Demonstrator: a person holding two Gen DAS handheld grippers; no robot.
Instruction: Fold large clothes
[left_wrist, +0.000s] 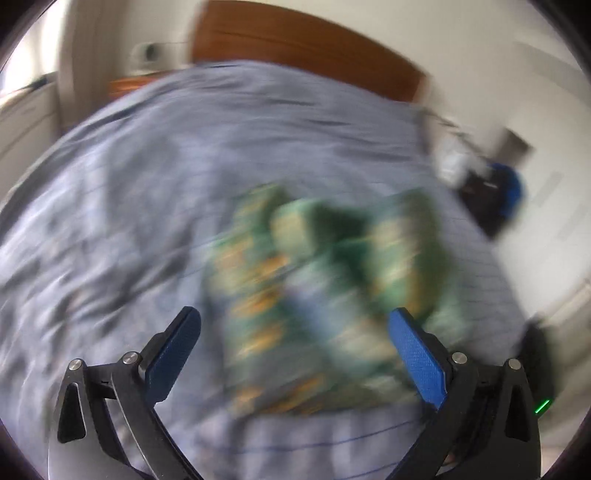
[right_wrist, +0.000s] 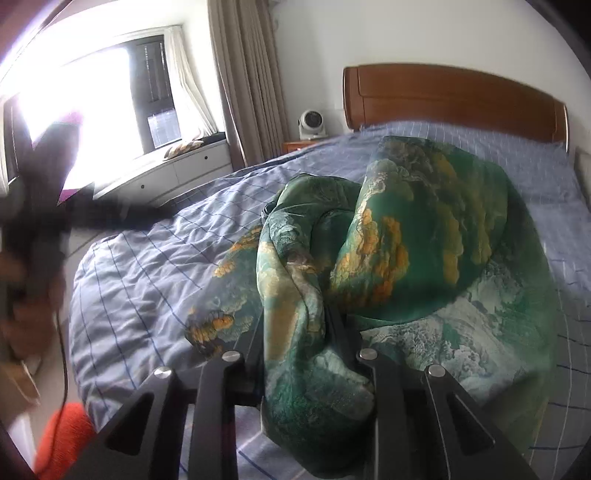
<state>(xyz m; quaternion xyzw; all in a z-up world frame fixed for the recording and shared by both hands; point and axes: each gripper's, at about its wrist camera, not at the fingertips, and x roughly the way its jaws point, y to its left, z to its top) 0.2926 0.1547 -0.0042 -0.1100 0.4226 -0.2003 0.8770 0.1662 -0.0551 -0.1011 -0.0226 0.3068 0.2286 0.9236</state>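
Observation:
A large green garment (right_wrist: 417, 236) with a yellow and pale landscape print lies bunched on the blue checked bedcover (right_wrist: 147, 273). My right gripper (right_wrist: 295, 317) is shut on a thick fold of this garment, which drapes over and hides its fingers. In the left wrist view the picture is blurred; the garment (left_wrist: 325, 295) lies ahead. My left gripper (left_wrist: 291, 325) is open and empty, its blue pads (left_wrist: 173, 354) spread wide above the near edge of the garment. The left gripper also shows as a dark blur at the far left of the right wrist view (right_wrist: 40, 206).
A wooden headboard (right_wrist: 454, 99) stands at the far end of the bed. A small white fan (right_wrist: 311, 123) sits on a bedside table. A window seat with drawers (right_wrist: 177, 166) runs along the left. Dark objects (left_wrist: 491, 195) lie beside the bed on the right.

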